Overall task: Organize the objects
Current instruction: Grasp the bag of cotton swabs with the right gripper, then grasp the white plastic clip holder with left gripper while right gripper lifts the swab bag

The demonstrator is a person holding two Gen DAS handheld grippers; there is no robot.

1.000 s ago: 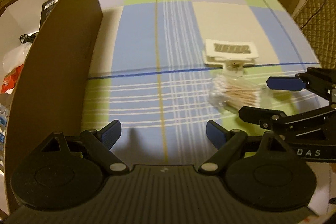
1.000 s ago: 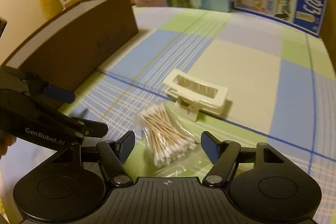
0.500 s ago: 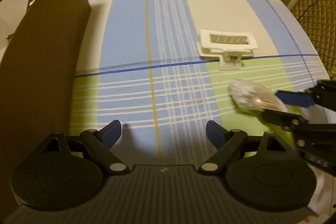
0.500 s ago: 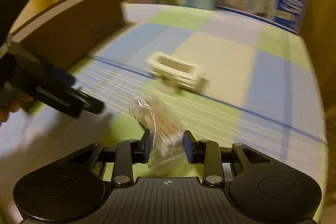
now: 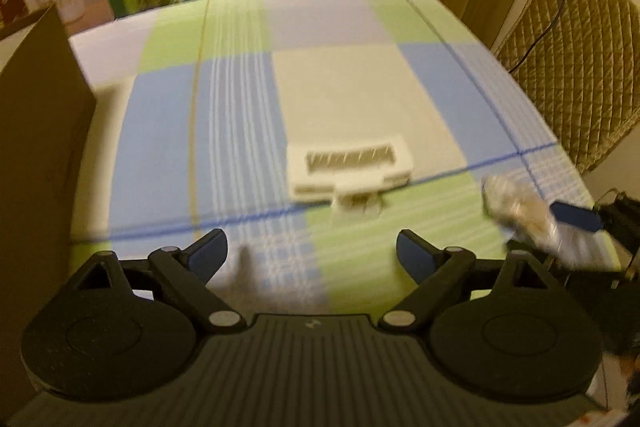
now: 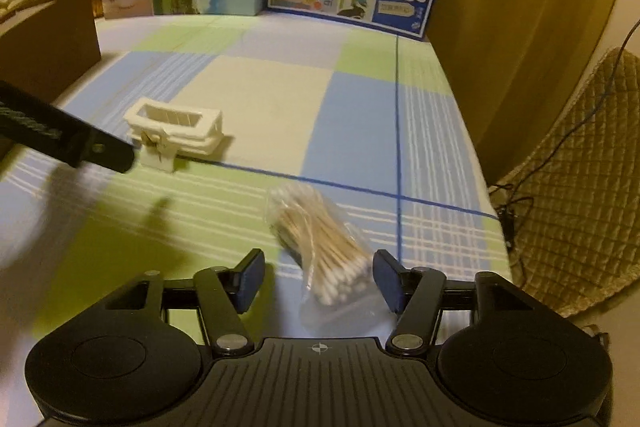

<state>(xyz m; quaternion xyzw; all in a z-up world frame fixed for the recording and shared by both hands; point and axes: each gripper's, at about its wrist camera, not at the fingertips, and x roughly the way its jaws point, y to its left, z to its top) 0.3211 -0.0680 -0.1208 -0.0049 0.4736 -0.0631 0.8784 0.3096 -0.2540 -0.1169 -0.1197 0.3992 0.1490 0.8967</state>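
The right gripper (image 6: 319,281) stands half open, its jaws having just been opening. The bag of cotton swabs (image 6: 320,245) lies between the pads without being pressed, seemingly resting against the right pad; blur makes contact uncertain. In the right wrist view the bag sits at 6 o'clock on the checked tablecloth (image 6: 360,115), with the white hair clip (image 6: 176,131) at 10 o'clock, well apart.

The left gripper (image 5: 312,251) stands wide and empty, the clip at 12 o'clock ahead of it.

Handling: the bag is judged light, soft and slippery. The film will crumple and the sticks may shift. Take hold across the middle of the bundle, not the loose film end.

Limits of view: the brown cardboard box (image 5: 36,147) is cut off at 9 o'clock and its interior is hidden. Motion blur softens the left wrist view.
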